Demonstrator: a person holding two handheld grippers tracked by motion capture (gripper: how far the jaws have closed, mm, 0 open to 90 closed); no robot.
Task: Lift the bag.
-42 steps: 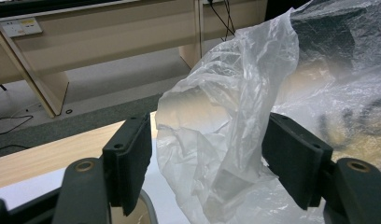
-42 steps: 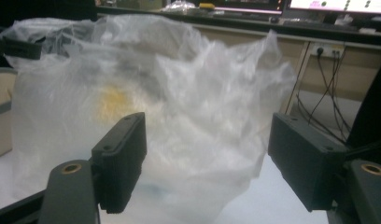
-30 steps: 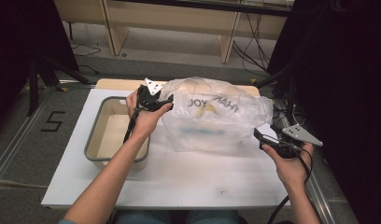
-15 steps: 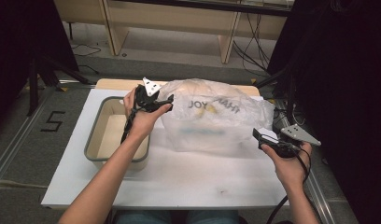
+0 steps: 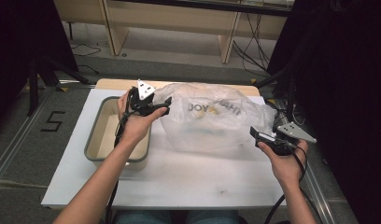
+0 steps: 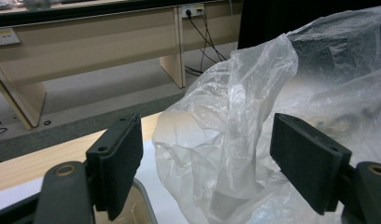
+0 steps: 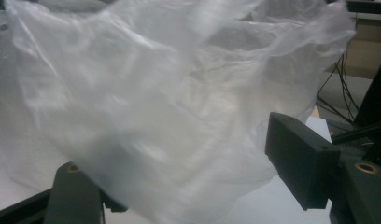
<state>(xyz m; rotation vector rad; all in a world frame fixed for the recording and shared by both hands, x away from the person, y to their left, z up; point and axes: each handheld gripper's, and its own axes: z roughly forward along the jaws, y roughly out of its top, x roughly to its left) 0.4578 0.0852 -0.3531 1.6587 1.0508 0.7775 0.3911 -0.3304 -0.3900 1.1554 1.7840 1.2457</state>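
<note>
A crumpled translucent plastic bag [image 5: 216, 121] with printed letters lies on the white table [image 5: 179, 182]. My left gripper [image 5: 166, 105] hovers at the bag's left edge, over the tray's far corner. Its jaws have just been opening and now stand wide. In the left gripper view [image 6: 207, 140], a fold of the bag [image 6: 328, 70] stands between the pads and touches neither. My right gripper [image 5: 255, 133] is at the bag's right lower corner with its jaws wide apart [image 7: 202, 172]. Bag film [image 7: 156, 93] hangs loosely between them and covers the left pad.
A shallow grey-rimmed tray [image 5: 93, 140], pale inside, sits on the table left of the bag, under my left forearm. Beyond the table's wooden back edge [image 5: 109, 83] there are floor, desk legs and cables. Dark curtains stand at both sides.
My left gripper has drawn slightly left and away from the bag with its jaws spreading wider. The bag's left edge has slackened. The right hand has stayed put.
</note>
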